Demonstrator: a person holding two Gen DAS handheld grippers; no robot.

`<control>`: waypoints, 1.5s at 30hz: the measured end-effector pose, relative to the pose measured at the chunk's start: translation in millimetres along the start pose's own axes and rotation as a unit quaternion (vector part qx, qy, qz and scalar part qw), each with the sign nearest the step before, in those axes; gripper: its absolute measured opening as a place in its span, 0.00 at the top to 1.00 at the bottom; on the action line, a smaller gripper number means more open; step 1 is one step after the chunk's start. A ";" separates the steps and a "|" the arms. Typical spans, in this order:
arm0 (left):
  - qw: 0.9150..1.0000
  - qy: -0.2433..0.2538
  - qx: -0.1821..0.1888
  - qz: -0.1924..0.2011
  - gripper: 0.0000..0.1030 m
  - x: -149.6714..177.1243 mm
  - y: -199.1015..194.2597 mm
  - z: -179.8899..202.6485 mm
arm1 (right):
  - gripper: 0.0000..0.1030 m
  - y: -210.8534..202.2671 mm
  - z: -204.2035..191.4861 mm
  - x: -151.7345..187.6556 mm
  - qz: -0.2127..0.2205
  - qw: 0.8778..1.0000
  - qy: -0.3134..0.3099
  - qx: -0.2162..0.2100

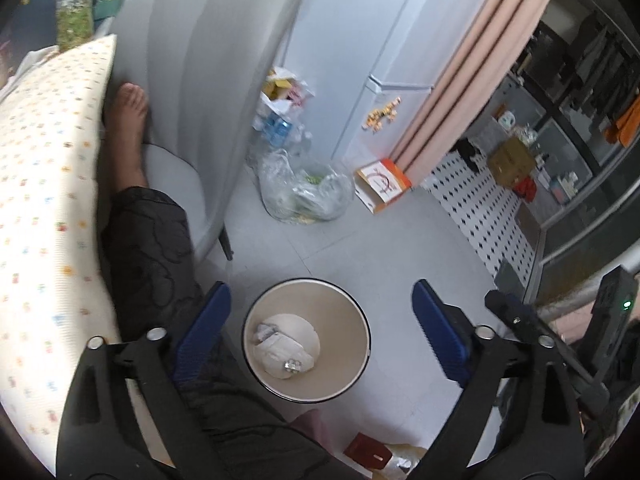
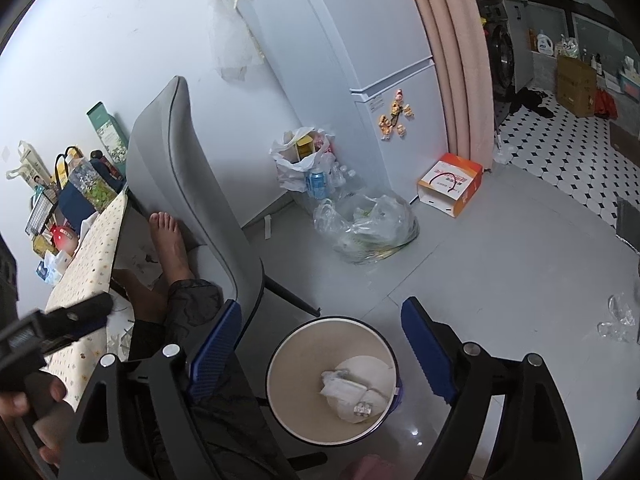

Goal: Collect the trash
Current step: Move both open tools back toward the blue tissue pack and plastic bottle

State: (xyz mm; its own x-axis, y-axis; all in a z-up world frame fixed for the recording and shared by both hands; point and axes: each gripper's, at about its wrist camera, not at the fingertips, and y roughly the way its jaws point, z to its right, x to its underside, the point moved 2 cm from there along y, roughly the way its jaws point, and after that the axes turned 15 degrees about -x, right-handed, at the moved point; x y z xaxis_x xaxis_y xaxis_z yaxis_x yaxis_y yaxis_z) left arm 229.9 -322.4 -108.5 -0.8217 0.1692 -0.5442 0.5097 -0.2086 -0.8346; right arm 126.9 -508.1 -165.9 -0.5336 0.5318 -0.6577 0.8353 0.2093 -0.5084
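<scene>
A round beige trash bin (image 1: 352, 322) stands on the grey floor below both grippers; it also shows in the right wrist view (image 2: 296, 364). White crumpled paper (image 1: 280, 346) and a small foil scrap (image 1: 293, 366) lie at its bottom, also seen from the right wrist as paper (image 2: 344, 386) and foil scrap (image 2: 362, 410). My left gripper (image 1: 322, 330) is open and empty, held above the bin. My right gripper (image 2: 322, 354) is open and empty, also above the bin. The right gripper's body (image 1: 560, 336) shows at the right of the left wrist view.
A grey chair (image 2: 192, 184) stands left of the bin, with a person's leg and bare foot (image 2: 166, 228) on it. A patterned tablecloth table (image 1: 44, 200) is at the left. Plastic bags of waste (image 2: 368, 220), an orange-white box (image 2: 450, 184) and a fridge (image 2: 400, 100) stand behind. Clear plastic scraps (image 2: 618, 318) lie on the floor at the right.
</scene>
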 end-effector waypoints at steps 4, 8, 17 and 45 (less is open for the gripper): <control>0.999 -0.037 -0.005 0.024 0.06 0.3 -23.5 -26.6 | 0.13 4.3 -14.0 2.9 -0.002 1.000 -0.017 -0.010; 0.997 -0.067 -0.012 0.045 0.06 2.9 -44.6 -54.0 | 0.08 9.2 -31.5 4.5 -0.004 0.999 -0.032 -0.021; 0.986 -0.106 -0.065 0.107 0.06 17.6 -101.0 -103.6 | 0.08 7.0 -89.5 8.3 -0.008 0.996 -0.080 -0.050; 0.929 -0.262 -0.212 0.150 0.06 123.1 -194.8 -323.6 | 0.08 26.6 -288.0 54.2 -0.064 0.959 -0.227 -0.157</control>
State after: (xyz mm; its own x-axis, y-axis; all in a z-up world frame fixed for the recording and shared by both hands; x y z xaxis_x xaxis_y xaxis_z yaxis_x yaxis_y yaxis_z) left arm 111.8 50.7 -40.5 -0.5808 -0.3506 -0.7347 0.6996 0.2464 -0.6707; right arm 158.4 -237.4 -54.9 -0.5777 0.0887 -0.8114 0.7199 0.5239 -0.4553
